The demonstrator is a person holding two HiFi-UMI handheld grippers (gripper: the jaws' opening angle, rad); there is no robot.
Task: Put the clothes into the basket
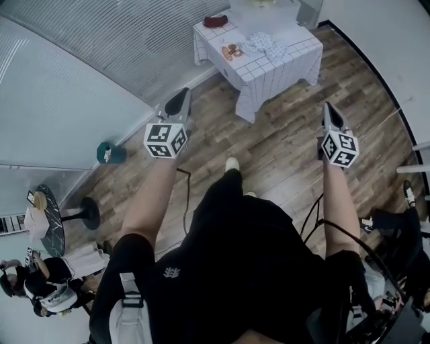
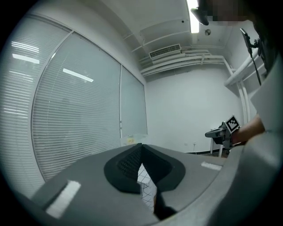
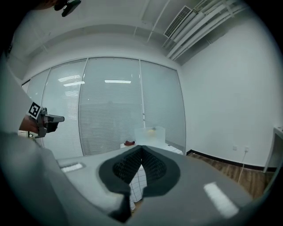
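Note:
Ahead stands a table (image 1: 282,70) under a white checked cloth. On it lie a crumpled blue-grey garment (image 1: 264,46), an orange-pink item (image 1: 233,51) and a dark red item (image 1: 216,21), with a translucent basket (image 1: 263,9) at the far side. Both grippers are held out level, well short of the table. My left gripper (image 1: 180,101) is shut and empty, its tips meeting in the left gripper view (image 2: 141,145). My right gripper (image 1: 328,111) is shut and empty too (image 3: 141,147). The basket (image 3: 149,134) and the red item (image 3: 129,142) show just above the right jaws.
A glass wall with blinds (image 1: 101,60) runs along the left, with a teal object (image 1: 109,153) at its foot. A small round table (image 1: 48,218) and seated people (image 1: 40,282) are at the lower left. A white wall (image 1: 396,40) bounds the right. Wooden floor lies between me and the table.

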